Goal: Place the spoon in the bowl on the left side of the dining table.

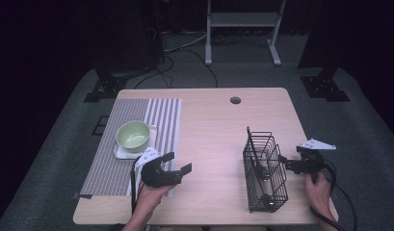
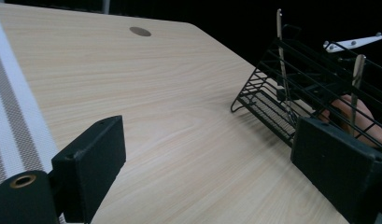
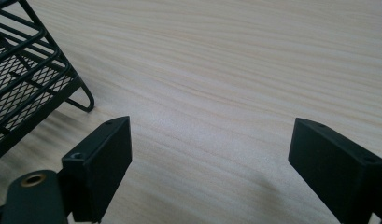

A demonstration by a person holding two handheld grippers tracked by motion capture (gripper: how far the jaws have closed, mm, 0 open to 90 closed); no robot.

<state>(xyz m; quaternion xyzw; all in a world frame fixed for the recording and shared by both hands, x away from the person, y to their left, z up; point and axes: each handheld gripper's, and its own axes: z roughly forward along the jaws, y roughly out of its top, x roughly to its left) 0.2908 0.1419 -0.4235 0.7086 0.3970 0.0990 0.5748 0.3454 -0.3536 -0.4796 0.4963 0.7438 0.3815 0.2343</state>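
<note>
Striped placemat (image 1: 137,144) at the table's (image 1: 214,130) left edge carries a pale green bowl (image 1: 133,134) on a white square coaster. Just beside it, the left gripper (image 1: 177,162) hovers with jaws spread wide, holding nothing. Farther right stands a black wire caddy (image 1: 265,171), long and narrow, mesh-floored, utensils upright inside. Right gripper (image 1: 282,162), jaws likewise spread, sits just beside the caddy's right wall.
</note>
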